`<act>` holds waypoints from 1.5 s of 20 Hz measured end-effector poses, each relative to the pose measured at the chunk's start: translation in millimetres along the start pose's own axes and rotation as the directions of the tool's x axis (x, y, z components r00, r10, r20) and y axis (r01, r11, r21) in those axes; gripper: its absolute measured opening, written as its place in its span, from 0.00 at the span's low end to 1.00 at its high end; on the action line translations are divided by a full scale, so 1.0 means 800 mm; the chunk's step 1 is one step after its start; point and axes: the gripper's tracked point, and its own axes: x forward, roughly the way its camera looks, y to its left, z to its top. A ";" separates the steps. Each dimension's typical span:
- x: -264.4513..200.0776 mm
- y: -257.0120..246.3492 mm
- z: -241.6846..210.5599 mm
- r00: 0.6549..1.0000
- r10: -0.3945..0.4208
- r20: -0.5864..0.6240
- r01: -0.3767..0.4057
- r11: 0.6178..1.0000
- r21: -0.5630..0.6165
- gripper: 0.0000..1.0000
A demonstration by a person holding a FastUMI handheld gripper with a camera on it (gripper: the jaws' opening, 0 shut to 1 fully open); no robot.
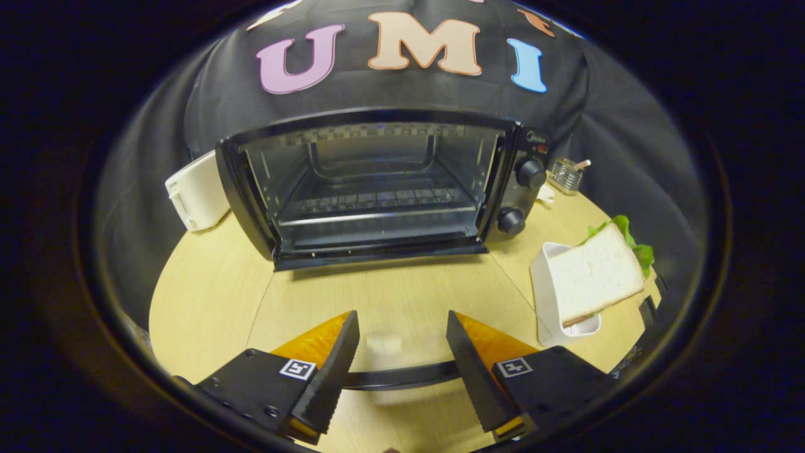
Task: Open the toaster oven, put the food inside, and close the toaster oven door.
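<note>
Nearest of all are the two black serrated fingers [339,371] of the gripper [402,327], spread wide with nothing between them but bare table; orange backing shows behind each finger, and a small square marker sits on each black mount. A dark curved bar [402,376] runs across the gap between them, low over the pale wooden table [207,296]. Beyond the fingers, well apart from them, stands the black toaster oven [377,189] with its door [377,255] folded down flat toward the fingers, so the wire rack [377,207] and the metal walls inside are plain to see. Two round knobs [530,173] sit one above the other on its right-hand panel. The sandwich [597,274] (white bread with green lettuce poking out behind) leans tilted in a white holder [546,296] off to the right of the oven, ahead of the right finger. A white appliance [195,189] rests just beside the oven's left wall, and a small metal mesh cup [566,174] stands behind its right side.
</note>
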 end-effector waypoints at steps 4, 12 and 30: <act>0.006 -0.005 0.006 1.000 -0.003 0.030 0.001 0.998 0.063 0.88; -0.017 -0.027 0.025 0.999 0.039 -0.004 -0.039 0.999 -0.001 0.88; -0.075 -0.323 0.083 0.992 -0.040 0.119 -0.011 0.917 0.400 0.87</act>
